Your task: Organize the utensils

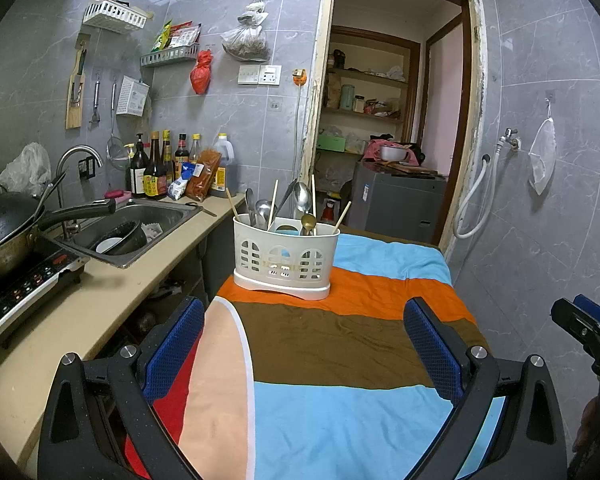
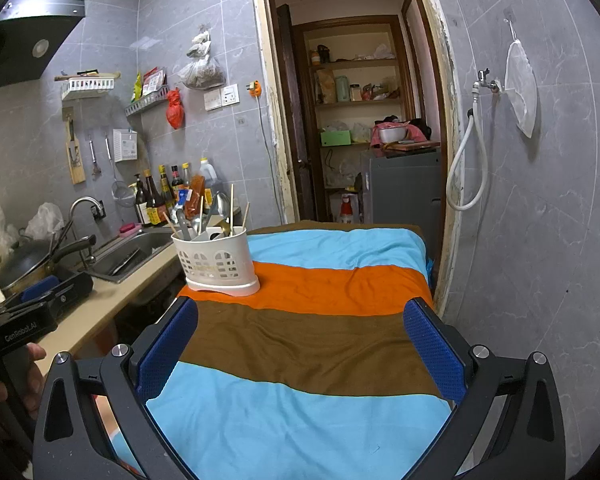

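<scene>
A white plastic utensil holder (image 1: 286, 260) stands upright on the orange stripe of a striped cloth (image 1: 340, 360); it also shows in the right wrist view (image 2: 219, 262). Several spoons (image 1: 302, 197) and chopsticks (image 1: 273, 202) stand in it. My left gripper (image 1: 304, 344) is open and empty, held above the cloth in front of the holder. My right gripper (image 2: 300, 344) is open and empty, over the cloth to the right of the holder. The right gripper's tip also shows at the right edge of the left wrist view (image 1: 588, 330).
A counter (image 1: 80, 312) runs along the left with a sink (image 1: 140, 224), a wok (image 1: 8, 220) on an induction hob (image 1: 28, 288) and sauce bottles (image 1: 156, 168). A tiled wall (image 2: 540, 240) stands close on the right. A doorway (image 2: 360, 120) opens behind the table.
</scene>
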The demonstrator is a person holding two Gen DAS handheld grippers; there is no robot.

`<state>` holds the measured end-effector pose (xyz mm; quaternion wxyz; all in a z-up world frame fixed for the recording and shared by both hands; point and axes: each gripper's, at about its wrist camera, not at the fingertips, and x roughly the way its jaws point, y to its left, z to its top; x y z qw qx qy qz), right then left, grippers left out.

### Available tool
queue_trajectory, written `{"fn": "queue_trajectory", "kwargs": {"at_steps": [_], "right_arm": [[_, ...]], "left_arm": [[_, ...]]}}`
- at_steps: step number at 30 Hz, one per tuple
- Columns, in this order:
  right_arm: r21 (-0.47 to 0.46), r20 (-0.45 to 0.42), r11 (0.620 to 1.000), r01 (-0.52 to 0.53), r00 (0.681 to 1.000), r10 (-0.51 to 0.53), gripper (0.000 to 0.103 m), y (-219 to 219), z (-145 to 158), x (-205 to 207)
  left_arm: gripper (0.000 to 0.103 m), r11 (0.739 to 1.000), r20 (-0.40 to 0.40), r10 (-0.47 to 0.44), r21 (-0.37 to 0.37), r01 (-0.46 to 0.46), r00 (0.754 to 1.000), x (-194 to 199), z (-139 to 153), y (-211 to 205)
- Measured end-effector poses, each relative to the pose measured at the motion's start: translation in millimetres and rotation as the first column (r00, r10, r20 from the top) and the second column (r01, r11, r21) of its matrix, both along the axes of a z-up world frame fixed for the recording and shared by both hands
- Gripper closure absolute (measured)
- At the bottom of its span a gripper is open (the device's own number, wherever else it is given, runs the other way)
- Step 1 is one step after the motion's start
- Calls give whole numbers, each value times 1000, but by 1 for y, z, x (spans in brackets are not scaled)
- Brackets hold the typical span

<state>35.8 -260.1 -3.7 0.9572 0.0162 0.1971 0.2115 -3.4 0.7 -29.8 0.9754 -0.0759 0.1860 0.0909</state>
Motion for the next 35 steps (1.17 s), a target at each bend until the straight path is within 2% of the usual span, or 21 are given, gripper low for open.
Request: {"fn": "queue_trajectory", "kwargs": {"at_steps": [15,35], "right_arm": [[1,-1,1000,2,1000,-2,0,1,0,-1],[4,-20,1000,0,1000,0,0,6,-5,-5]], "left_arm": [[5,1000,-12,2,-1,-2,1000,0,-1,0],[5,999,-32,29,39,-28,999,0,-7,-11]]}}
